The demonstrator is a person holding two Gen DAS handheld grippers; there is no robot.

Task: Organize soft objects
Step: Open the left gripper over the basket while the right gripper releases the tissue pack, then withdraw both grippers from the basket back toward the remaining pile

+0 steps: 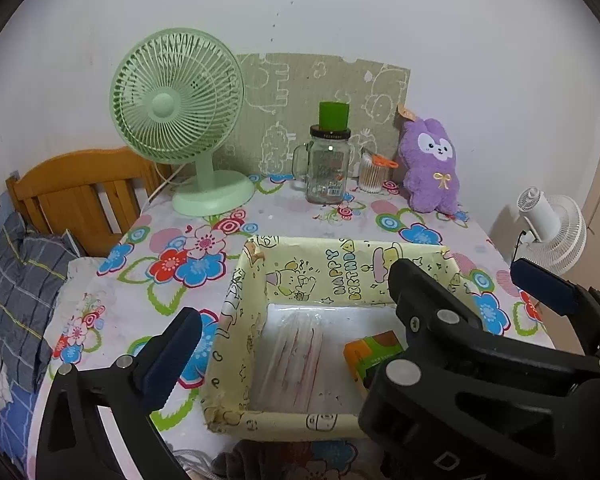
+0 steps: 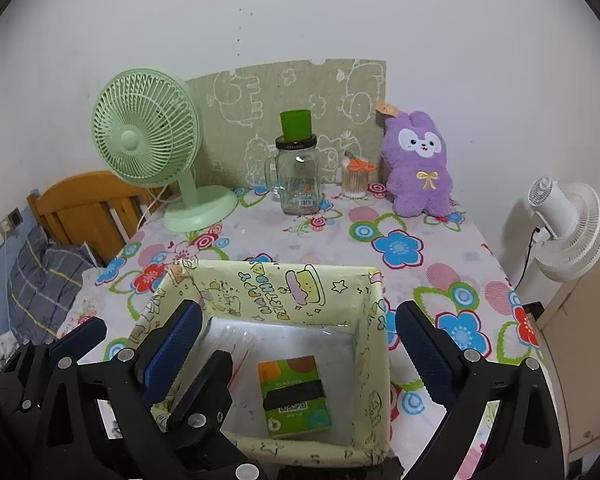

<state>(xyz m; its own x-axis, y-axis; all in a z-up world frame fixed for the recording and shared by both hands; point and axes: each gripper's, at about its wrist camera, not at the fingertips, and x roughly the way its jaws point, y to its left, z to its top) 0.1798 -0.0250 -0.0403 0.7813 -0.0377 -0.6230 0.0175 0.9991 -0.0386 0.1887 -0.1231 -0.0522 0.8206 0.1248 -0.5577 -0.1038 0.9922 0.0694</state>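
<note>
A purple plush rabbit [image 1: 431, 168] sits upright at the back right of the table, against the wall; it also shows in the right wrist view [image 2: 418, 168]. A pale yellow open box [image 1: 260, 280] with "Happy Birthday" print stands at the table's front, also in the right wrist view [image 2: 374, 320]. Inside lies a green-orange tissue pack [image 2: 294, 394], also in the left wrist view [image 1: 374, 350]. My left gripper [image 1: 356, 312] is open and empty above the box's front. My right gripper [image 2: 296, 350] is open and empty over the box.
A green desk fan [image 1: 178, 120] stands back left. A glass jar mug [image 1: 327, 168] with a green cup on top and a jar of cotton swabs [image 1: 374, 174] stand at the back. A white fan [image 2: 564, 228] is off the table's right edge. A wooden headboard [image 1: 80, 196] is left.
</note>
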